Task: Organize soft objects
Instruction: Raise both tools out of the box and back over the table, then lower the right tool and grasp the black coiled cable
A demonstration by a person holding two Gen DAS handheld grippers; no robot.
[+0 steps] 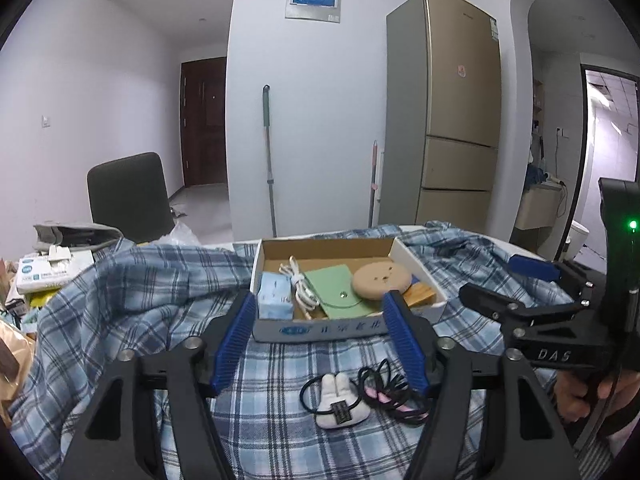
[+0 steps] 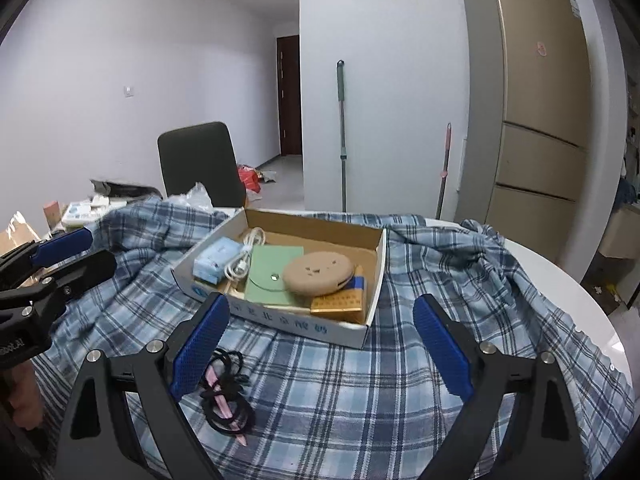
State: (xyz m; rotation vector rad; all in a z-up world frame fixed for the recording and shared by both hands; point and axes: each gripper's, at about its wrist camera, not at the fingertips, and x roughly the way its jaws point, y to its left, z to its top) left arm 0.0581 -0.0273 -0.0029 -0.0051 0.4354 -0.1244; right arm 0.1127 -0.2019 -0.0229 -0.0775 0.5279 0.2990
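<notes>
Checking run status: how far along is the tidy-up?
Done: tissue pack, white cable, green pouch and round tan cushion sit in the box. In hand: nothing; left gripper and right gripper are open. Left: bunny hair tie and black hair ties on the cloth.

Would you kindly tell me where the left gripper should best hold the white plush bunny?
Probably across the plush bunny at its soft body, from above, pads on its two long sides. It lies flat on the plaid cloth, a black hair tie looped around it.
</notes>
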